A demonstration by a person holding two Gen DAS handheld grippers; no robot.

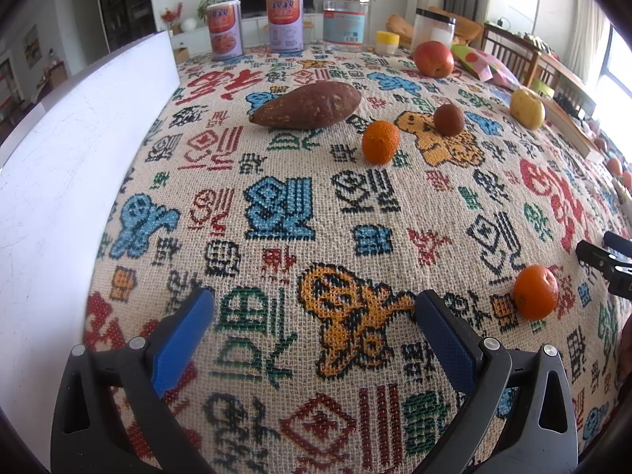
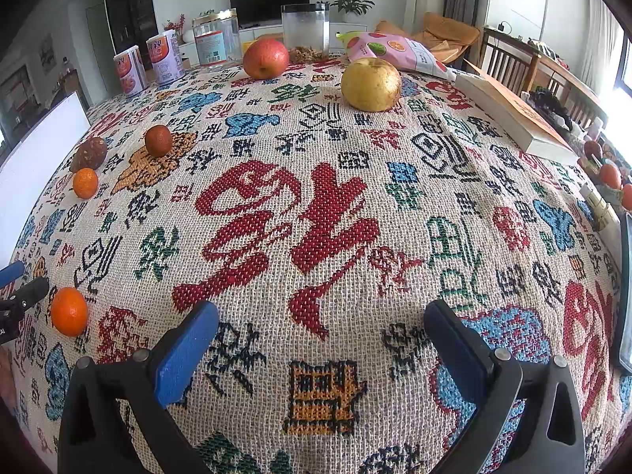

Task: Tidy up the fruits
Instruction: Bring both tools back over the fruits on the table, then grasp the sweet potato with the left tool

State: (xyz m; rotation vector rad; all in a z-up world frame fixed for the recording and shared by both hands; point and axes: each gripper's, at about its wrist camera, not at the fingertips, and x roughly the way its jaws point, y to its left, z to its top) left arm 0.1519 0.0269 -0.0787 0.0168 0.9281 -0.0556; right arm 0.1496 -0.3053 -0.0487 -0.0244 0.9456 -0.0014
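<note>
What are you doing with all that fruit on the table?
A person holds a hand-held gripper in each hand, sorting fruit. The left hand-held gripper and right hand-held gripper are both open and empty above the patterned tablecloth. A small orange lies between them. The apple, pear and sweet potato sit untouched.

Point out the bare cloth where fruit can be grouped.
Widest free patch: the cloth in front of the right tool, up to the yellow pear. Also free: between the sweet potato and the left tool. Crowded: far edge, by the jars.
</note>
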